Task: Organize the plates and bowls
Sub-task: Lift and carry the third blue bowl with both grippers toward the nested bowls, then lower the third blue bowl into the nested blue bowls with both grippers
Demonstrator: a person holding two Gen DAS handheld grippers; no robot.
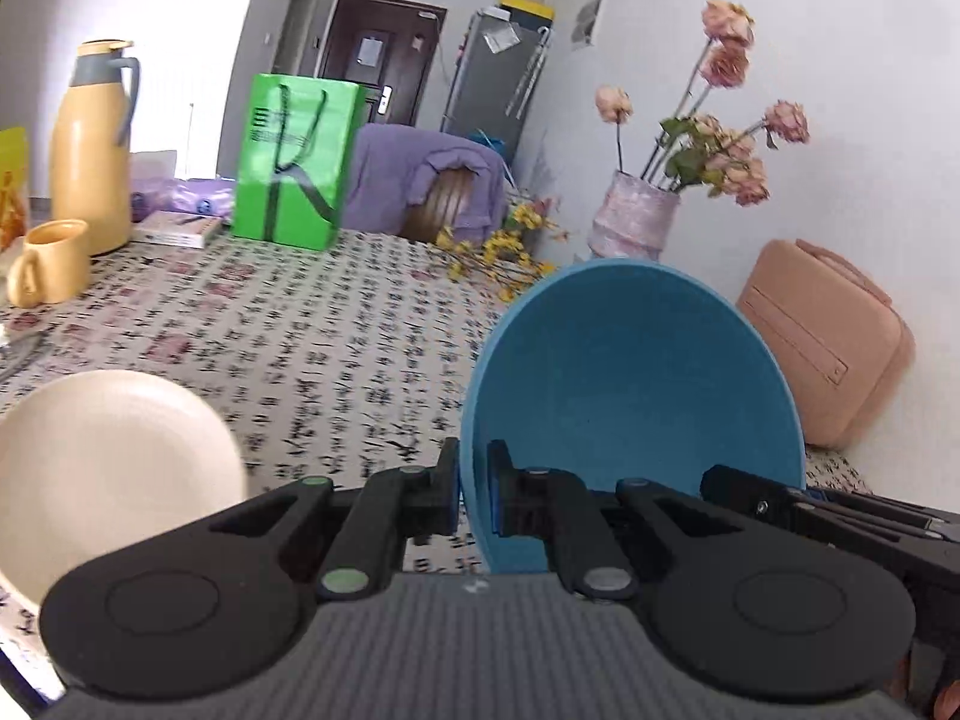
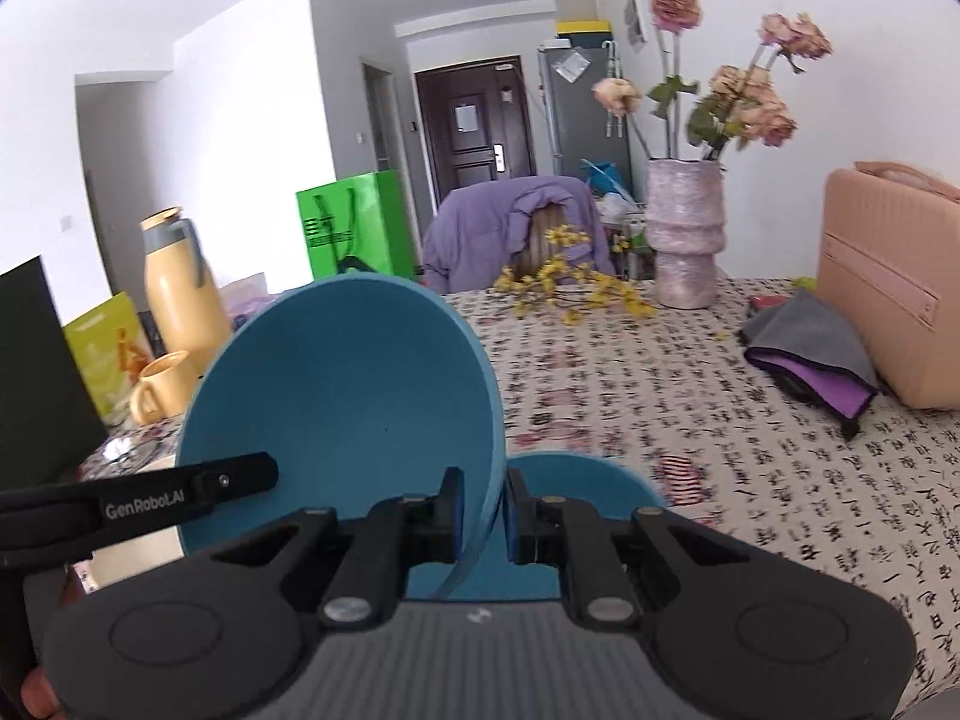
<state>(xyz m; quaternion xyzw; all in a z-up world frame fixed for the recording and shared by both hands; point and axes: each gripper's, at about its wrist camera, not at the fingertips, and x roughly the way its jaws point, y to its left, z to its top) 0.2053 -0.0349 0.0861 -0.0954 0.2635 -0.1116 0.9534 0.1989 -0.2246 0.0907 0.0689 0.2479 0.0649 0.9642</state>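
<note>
My left gripper (image 1: pixel 474 495) is shut on the left rim of a blue bowl (image 1: pixel 636 384), held tilted above the table. The same blue bowl (image 2: pixel 342 396) shows in the right wrist view, where my right gripper (image 2: pixel 485 516) is shut on its right rim. The left gripper's finger (image 2: pixel 198 486) shows at the bowl's left side. A second blue dish (image 2: pixel 576 480) lies on the table just under and behind my right gripper. A cream plate (image 1: pixel 108 468) lies on the table at the lower left of the left wrist view.
The patterned tablecloth (image 2: pixel 690 396) covers the table. On it stand a yellow thermos (image 1: pixel 90 144), a yellow mug (image 1: pixel 51 261), a green bag (image 1: pixel 294 162), a pink vase with dried roses (image 2: pixel 684 234), yellow flowers (image 2: pixel 570 288), a pink case (image 2: pixel 888 288) and grey-purple cloths (image 2: pixel 816 354).
</note>
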